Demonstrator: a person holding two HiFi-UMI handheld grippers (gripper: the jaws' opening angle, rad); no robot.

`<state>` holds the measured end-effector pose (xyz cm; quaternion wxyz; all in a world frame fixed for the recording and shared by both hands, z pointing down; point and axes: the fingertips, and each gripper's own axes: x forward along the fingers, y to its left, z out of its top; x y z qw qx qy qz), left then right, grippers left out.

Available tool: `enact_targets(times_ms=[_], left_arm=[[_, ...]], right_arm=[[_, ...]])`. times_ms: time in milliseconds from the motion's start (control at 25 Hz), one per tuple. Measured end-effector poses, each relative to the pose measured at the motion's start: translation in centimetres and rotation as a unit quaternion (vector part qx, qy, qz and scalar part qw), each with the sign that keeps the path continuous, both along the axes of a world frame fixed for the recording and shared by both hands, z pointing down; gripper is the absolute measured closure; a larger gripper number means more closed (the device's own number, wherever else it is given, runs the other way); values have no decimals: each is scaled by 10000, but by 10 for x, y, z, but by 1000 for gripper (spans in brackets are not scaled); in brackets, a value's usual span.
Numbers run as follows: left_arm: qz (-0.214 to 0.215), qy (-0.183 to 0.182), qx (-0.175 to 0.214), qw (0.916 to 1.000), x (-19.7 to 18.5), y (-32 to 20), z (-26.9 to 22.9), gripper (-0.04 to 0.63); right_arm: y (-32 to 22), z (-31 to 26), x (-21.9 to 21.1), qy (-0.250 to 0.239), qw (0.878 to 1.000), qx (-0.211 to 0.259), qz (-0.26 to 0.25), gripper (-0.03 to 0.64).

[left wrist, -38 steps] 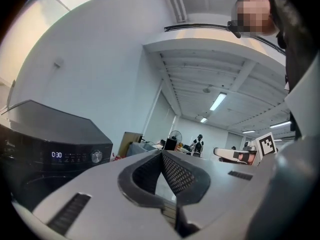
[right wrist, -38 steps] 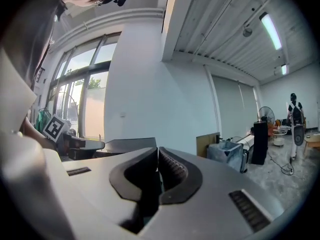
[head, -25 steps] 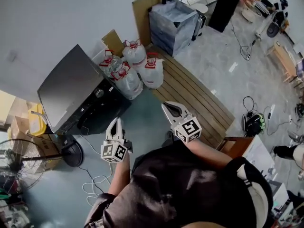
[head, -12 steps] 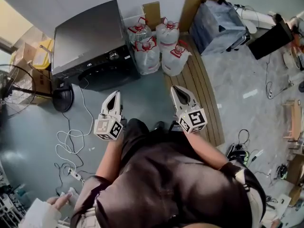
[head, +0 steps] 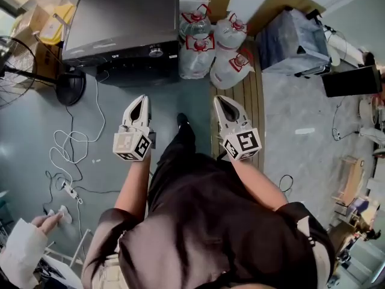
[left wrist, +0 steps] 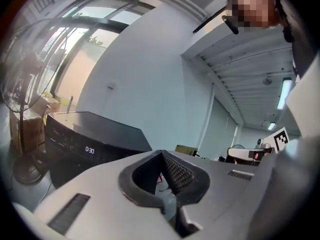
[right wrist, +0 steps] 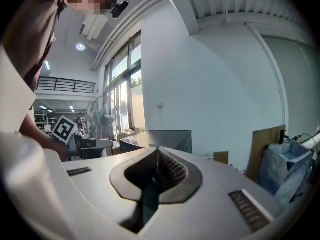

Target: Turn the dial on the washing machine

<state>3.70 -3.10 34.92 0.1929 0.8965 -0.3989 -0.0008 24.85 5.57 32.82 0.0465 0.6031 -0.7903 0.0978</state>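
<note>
Your right hand-held gripper (right wrist: 159, 151) has its jaws closed together, with nothing between them. Just past their tips sits the washing machine (right wrist: 167, 137), its dark lid against the white wall. At the left you see your left hand-held gripper's marker cube (right wrist: 64, 128) and a standing fan (right wrist: 102, 115) by the windows. At the right are a cardboard sheet (right wrist: 267, 144) and a bluish covered bundle (right wrist: 292, 176).

The boxy washing machine (head: 120, 17) is black with a dark grey lid and a silvery round dial (head: 156, 52). The pale grey plastic left gripper (head: 139, 99) and right gripper (head: 222, 99) carry black-and-white square-patterned cubes. Clear plastic water jugs (head: 195, 62) show red-and-white tops, and the smooth floor (head: 30, 119) is dull teal.
</note>
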Motion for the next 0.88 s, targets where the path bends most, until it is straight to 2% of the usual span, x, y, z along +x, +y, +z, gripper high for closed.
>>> enact_targets(times_ms=[200, 400, 880], left_arm=[[-207, 67, -2, 9998, 15, -48, 15, 581], [-303, -184, 127, 9993, 29, -96, 35, 580], [-622, -395, -99, 9972, 45, -146, 97, 578]], right_arm=[[-42, -1, 26, 321, 9993, -89, -158, 592], [-93, 13, 42, 453, 9979, -304, -360, 592], [-192, 41, 0, 527, 9876, -462, -1401, 592]])
